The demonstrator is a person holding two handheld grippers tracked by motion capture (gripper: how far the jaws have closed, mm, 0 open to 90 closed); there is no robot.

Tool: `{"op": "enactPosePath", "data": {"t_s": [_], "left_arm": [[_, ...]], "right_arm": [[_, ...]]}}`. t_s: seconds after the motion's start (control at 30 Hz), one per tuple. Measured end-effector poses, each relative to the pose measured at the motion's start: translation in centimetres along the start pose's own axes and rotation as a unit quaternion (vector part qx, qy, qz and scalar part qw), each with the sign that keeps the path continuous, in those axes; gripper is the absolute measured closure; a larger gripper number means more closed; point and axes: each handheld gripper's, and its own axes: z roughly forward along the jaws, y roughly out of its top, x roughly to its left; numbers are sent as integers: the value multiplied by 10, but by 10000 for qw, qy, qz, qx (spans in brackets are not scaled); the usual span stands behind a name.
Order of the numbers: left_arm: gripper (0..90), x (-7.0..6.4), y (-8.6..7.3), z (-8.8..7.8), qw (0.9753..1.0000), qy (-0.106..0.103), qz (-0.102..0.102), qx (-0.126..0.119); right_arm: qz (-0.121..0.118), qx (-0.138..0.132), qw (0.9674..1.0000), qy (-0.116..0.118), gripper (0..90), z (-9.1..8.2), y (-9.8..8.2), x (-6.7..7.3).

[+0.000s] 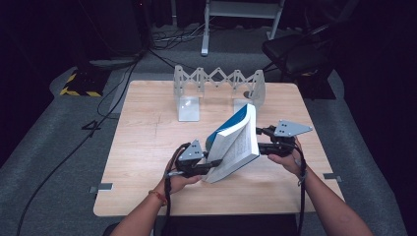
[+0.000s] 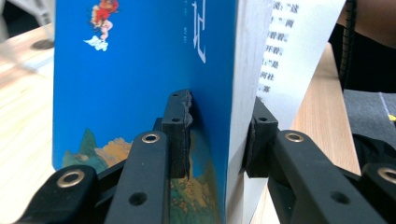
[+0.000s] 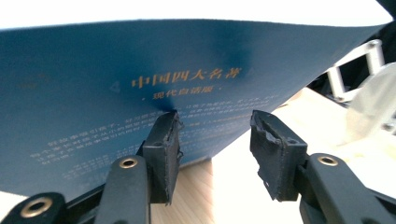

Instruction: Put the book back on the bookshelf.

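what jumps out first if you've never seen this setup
The blue book stands out first, held tilted above the middle of the table with its white page block facing the camera. The left tongs clamp its spine end, one pad on the cover and one on the pages, while the right tongs stand open at its back cover. Behind it, a grey folding rack stands near the far edge.

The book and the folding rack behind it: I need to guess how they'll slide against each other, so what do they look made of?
The book looks like a paperback: a glossy blue card cover that bends and shows a sheen in the right gripper view, around a thick block of matte white paper. The folding rack looks like pale grey painted metal or hard plastic, with thin flat scissor links; which of the two I cannot tell.
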Motion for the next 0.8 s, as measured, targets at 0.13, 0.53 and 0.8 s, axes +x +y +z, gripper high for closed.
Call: {"op": "enactPosePath", "data": {"t_s": [0.13, 0.53, 0.8], "left_arm": [[684, -3, 9, 22, 9998, -188, 40, -72], [664, -5, 14, 25, 9997, -51, 243, -59], [581, -8, 9, 3, 9996, 82, 217, 128]], "right_arm": [[-102, -3, 9998, -172, 535, -20, 1, -4], [-67, -155, 9997, -166, 535, -40, -4, 2], [-285, 19, 9996, -34, 477, -15, 8, 30]]}}
